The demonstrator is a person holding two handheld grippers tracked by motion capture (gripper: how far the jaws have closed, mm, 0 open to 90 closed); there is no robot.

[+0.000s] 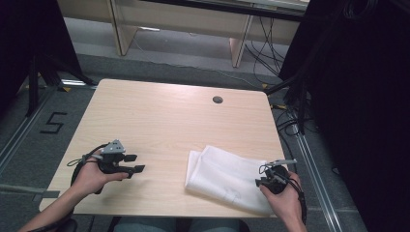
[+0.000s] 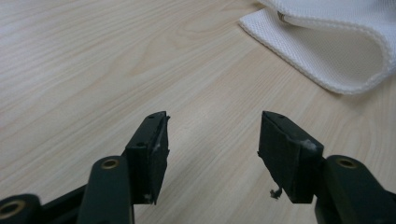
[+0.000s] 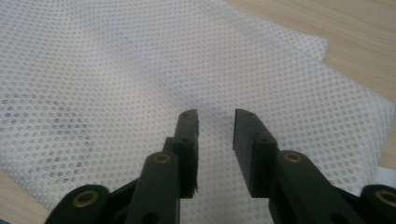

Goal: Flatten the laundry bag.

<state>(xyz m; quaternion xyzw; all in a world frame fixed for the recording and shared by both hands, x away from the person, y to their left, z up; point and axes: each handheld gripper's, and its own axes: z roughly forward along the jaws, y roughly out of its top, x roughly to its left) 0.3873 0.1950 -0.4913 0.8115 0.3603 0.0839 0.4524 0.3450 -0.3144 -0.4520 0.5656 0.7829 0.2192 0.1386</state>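
Note:
A folded white mesh cloth (image 1: 226,176) lies on the wooden table (image 1: 169,116) at the front right. My right gripper (image 1: 261,181) hovers over the cloth's right end, jaws a little apart with nothing between them; in the right gripper view the mesh cloth (image 3: 116,74) spreads under the right gripper (image 3: 215,122). My left gripper (image 1: 135,163) is held at the front left, open and empty, pointing toward the cloth. In the left gripper view the left gripper (image 2: 212,130) stands wide above bare wood, and the cloth's folded edge (image 2: 336,51) lies ahead at the upper right.
A round dark cable grommet (image 1: 217,99) sits near the table's far edge. Black stands and cables (image 1: 300,96) crowd the floor on the right. A desk frame (image 1: 237,43) stands beyond the table.

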